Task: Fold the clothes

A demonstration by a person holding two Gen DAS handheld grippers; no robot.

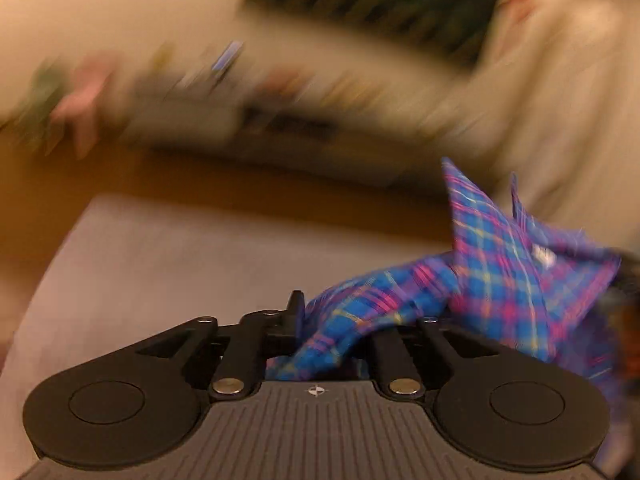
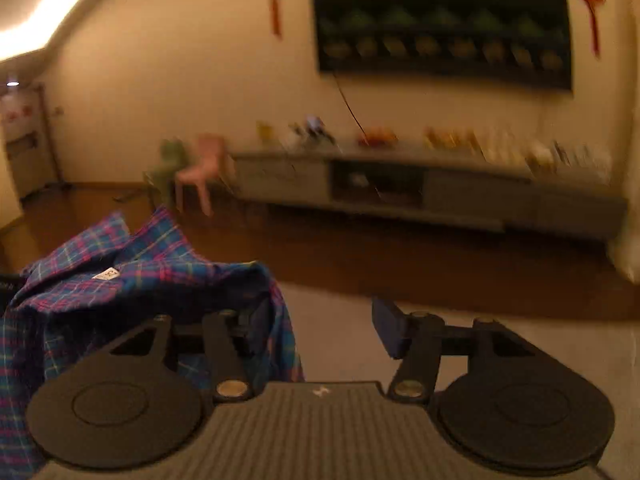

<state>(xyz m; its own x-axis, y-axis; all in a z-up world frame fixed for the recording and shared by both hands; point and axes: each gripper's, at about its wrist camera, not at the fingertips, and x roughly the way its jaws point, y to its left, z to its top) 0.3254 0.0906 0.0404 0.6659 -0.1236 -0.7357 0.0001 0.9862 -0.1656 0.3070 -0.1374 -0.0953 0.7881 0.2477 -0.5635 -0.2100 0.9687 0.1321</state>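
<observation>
A blue, pink and yellow plaid shirt [image 1: 500, 272] hangs in the air above a pale grey surface [image 1: 180, 264]. My left gripper [image 1: 320, 320] is shut on a fold of the shirt; cloth hides its right finger. The collar with a white label [image 1: 544, 256] stands up to the right. In the right wrist view the same shirt [image 2: 120, 280] drapes over the left finger. My right gripper [image 2: 320, 328] is open, its right finger [image 2: 390, 330] bare and apart from the cloth.
A low TV cabinet [image 2: 420, 184] with small items on top runs along the far wall under a dark screen [image 2: 440, 20]. A pink chair [image 2: 200, 168] and a green chair [image 2: 168, 164] stand on the wooden floor [image 2: 360, 252]. The left wrist view is motion-blurred.
</observation>
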